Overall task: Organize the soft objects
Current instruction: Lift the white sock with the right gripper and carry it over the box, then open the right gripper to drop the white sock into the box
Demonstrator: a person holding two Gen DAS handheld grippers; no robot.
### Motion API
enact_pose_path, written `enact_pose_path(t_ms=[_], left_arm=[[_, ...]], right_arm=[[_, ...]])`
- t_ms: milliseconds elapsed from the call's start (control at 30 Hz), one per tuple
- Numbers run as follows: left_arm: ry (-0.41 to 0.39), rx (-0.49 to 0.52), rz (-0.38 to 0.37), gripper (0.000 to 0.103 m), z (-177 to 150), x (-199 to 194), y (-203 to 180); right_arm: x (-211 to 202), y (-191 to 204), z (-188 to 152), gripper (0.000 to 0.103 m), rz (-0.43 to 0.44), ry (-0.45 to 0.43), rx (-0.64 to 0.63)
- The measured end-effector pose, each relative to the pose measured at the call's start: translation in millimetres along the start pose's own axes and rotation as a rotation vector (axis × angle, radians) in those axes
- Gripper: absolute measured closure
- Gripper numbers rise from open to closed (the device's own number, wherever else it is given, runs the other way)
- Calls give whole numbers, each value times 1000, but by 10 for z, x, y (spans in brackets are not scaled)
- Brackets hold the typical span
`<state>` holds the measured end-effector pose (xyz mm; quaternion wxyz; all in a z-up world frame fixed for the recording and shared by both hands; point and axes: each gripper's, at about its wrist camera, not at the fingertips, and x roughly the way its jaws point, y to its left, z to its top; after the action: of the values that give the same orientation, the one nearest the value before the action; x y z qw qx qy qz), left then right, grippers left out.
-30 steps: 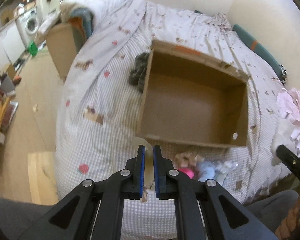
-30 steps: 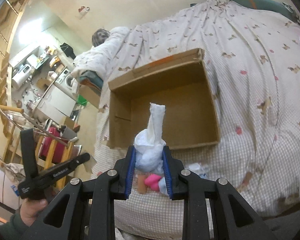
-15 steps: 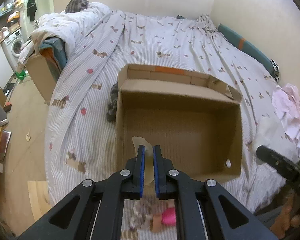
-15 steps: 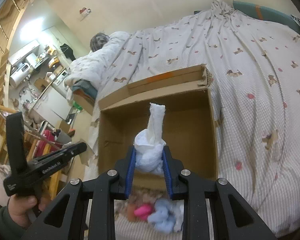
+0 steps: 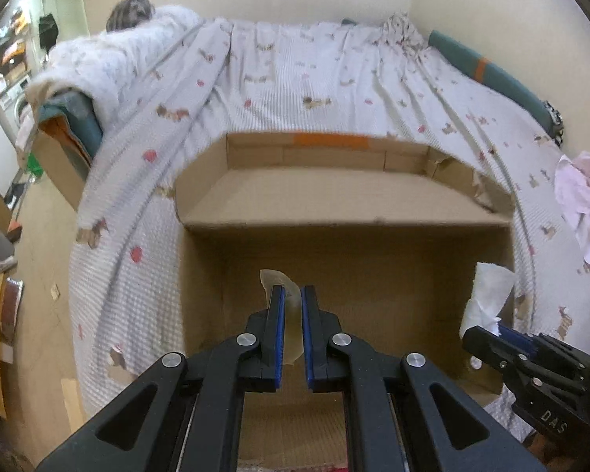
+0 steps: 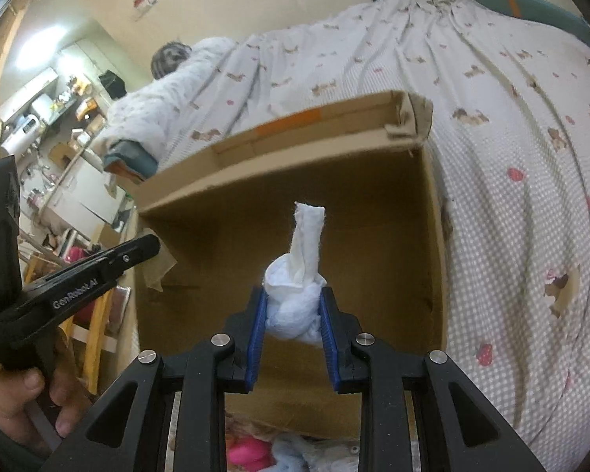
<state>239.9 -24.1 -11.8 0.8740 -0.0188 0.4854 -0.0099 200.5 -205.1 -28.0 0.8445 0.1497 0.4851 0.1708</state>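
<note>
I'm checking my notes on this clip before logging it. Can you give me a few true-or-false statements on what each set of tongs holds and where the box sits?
1. The right tongs are shut on a knotted white cloth. True.
2. The left tongs are open with nothing between them. False: they grip a thin beige piece.
3. The cardboard box sits on the floor. False: it rests on the patterned bedspread.
4. Both sets of tongs are held over the box opening. True.
5. An orange strip marks the box's far flap. True.
6. The box is full of toys. False: the visible interior looks bare.
</note>
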Motion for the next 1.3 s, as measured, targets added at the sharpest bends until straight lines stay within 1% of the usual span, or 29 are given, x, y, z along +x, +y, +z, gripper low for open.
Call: enact_pose_path(t_ms=[67,167,333,433,500,700,800,867,933,1000,1033,1100,1133,1167,1200,1267,1300], left_arm=[[30,-2,4,95,-48,142,-6],[67,-4,-8,95,-115,316,-14],[92,1,-3,95,-197,475,-40],[108,1,-1,95,-239,531,-29],[121,-2,2,95,-274,567,-26],[131,7,-1,93,-341,572,-44],[124,11,-10,88,-376,520,-33],[123,15,-16,86,-398,490,-29],[122,29,-6,86,-403,464,-44],[119,37,-4,83,-396,435,-63],[117,37,-8,79,-393,419,-75],[113,36,-17,64,-383,385,-92],[108,35,-20,46,-365,369,-90],[99,36,-18,33,-354,347,-95],[87,38,-14,30,-349,321,-105],[75,48,-6,29,-332,288,-135],[77,51,2,29,-326,284,-144]], right_arm=[[77,4,-11,75,-20,24,-6],[173,10,-46,75,-22,60,-4],[288,5,-90,75,-45,95,-7],[363,-62,-103,75,2,129,53],[402,-77,-112,75,-7,139,64],[432,-30,-154,75,-23,146,43],[448,-46,-149,75,-32,151,46],[471,-37,-141,75,-36,154,49],[476,-33,-141,75,-40,154,46],[479,-12,-129,75,-41,151,44],[478,-11,-127,75,-39,149,46],[467,-16,-127,75,-38,145,49],[446,-37,-136,74,-37,142,50],[431,-49,-135,74,-35,138,53],[412,-64,-136,73,-33,133,55],[376,-80,-124,70,-29,121,62],[359,-86,-117,66,-26,115,64]])
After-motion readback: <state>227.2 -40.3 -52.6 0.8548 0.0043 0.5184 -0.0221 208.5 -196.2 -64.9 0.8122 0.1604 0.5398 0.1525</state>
